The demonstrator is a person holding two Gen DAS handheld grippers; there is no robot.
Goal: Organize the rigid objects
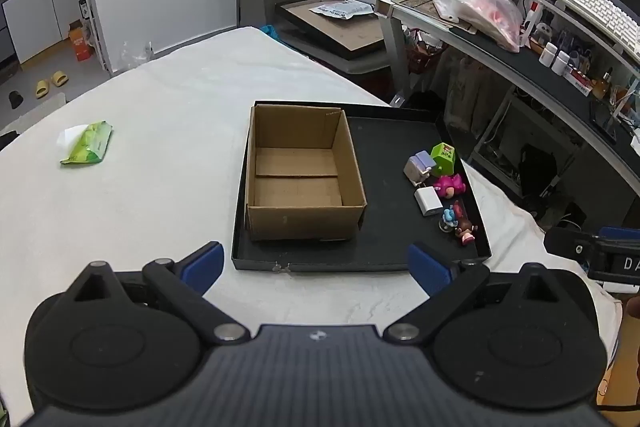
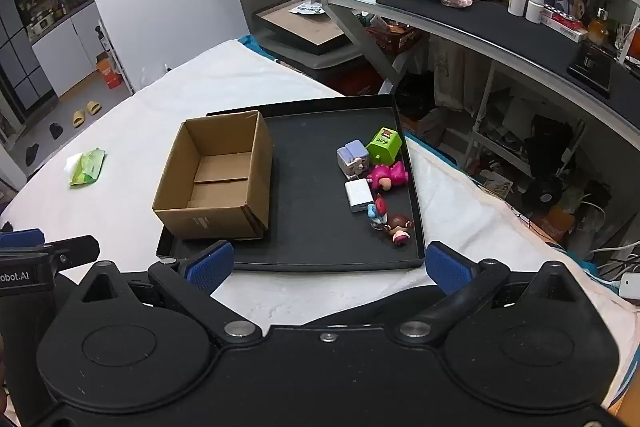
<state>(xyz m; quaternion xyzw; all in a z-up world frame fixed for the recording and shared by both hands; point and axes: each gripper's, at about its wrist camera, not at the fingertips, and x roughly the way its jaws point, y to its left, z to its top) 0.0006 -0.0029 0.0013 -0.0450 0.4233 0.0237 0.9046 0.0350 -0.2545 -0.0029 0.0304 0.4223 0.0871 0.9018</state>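
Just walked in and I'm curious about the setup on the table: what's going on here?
A person holds a two-finger tool in each hand over a black tray on the table. The left tool and right tool are both open and empty. A cardboard box stands empty on the tray's left side. Small toys, among them a green cube, a pink figure and a white block, lie clustered on its right side, none yet moved into the box.

We hold our left gripper (image 1: 316, 263) tilted downward just short of the black tray's (image 1: 360, 263) near edge, blue pads (image 1: 206, 261) spread wide with nothing between them. Our right gripper (image 2: 330, 267) hangs beside it at that same edge, equally tilted, jaws wide apart and empty.
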